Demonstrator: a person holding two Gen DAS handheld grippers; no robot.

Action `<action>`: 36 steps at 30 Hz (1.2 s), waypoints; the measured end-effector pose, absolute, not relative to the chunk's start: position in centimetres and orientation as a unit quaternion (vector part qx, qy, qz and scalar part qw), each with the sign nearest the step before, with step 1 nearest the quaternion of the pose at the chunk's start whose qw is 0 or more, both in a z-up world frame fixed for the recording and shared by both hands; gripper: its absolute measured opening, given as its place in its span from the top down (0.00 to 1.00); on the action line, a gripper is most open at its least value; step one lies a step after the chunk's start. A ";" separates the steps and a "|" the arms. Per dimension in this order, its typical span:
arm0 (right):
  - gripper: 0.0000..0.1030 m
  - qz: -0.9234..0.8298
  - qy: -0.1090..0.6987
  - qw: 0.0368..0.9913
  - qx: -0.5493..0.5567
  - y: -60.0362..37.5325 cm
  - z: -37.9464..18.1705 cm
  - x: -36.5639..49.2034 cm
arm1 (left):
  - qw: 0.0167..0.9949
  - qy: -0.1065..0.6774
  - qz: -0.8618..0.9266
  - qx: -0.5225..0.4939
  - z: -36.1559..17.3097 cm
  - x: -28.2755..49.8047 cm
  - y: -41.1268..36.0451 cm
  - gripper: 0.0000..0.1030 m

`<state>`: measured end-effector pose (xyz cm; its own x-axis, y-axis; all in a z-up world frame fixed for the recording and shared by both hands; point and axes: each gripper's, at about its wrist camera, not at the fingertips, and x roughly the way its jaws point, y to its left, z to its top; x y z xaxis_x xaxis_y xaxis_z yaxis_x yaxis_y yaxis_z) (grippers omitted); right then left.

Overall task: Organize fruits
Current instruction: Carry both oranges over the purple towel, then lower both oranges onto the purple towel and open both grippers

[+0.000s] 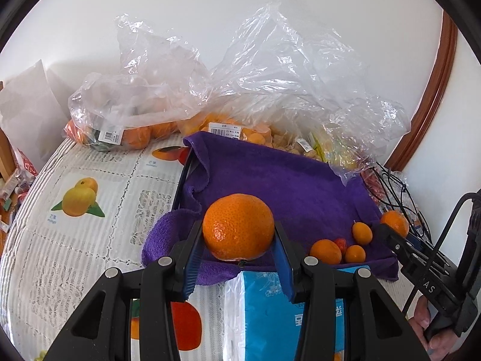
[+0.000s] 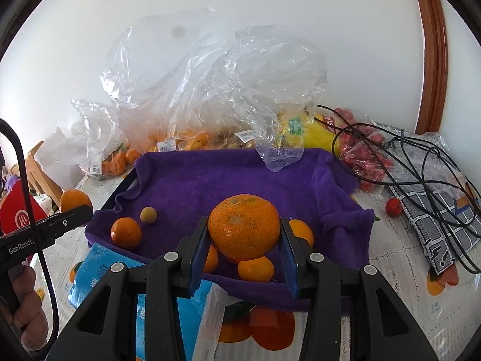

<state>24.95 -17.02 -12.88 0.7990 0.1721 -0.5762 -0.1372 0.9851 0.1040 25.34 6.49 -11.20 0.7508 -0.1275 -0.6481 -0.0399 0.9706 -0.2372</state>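
My left gripper (image 1: 239, 240) is shut on a large orange (image 1: 238, 230) just above the near edge of the purple towel (image 1: 285, 180) that lines a dark tray. My right gripper (image 2: 244, 234) is shut on another large orange (image 2: 244, 225) above the towel's near right part. Several small oranges (image 1: 325, 251) and kumquats (image 1: 362, 232) lie on the towel below it. A small orange (image 2: 125, 231) and a pale round fruit (image 2: 148, 214) lie on the towel's left. Each gripper shows in the other's view, the right one (image 1: 390, 228) and the left one (image 2: 75, 207).
Clear plastic bags of oranges (image 1: 126, 132) and other fruit (image 2: 192, 141) stand behind the tray against the wall. A blue tissue pack (image 1: 279, 313) lies in front of the tray. Black cables (image 2: 421, 162), a bag of red fruit (image 2: 366, 156) and a loose red fruit (image 2: 393, 207) lie at right.
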 end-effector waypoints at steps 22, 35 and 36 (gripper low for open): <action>0.58 0.046 0.315 0.948 0.024 -18.4 -13.5 25.8 | 0.928 0.354 -0.031 -0.114 -11.4 25.3 5.9 0.60; 0.57 0.036 0.373 0.927 0.029 -19.3 -15.2 27.2 | 0.925 0.360 -0.032 -0.120 -12.0 25.6 5.9 0.60; 0.57 0.037 0.375 0.926 0.026 -19.1 -15.3 27.2 | 0.925 0.360 -0.033 -0.121 -12.0 25.6 5.9 0.60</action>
<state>27.17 -19.13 -15.27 0.7164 0.0872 -0.6922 -0.0483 0.9960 0.0755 25.62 5.90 -12.02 0.7386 -0.1483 -0.6576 -0.0257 0.9686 -0.2473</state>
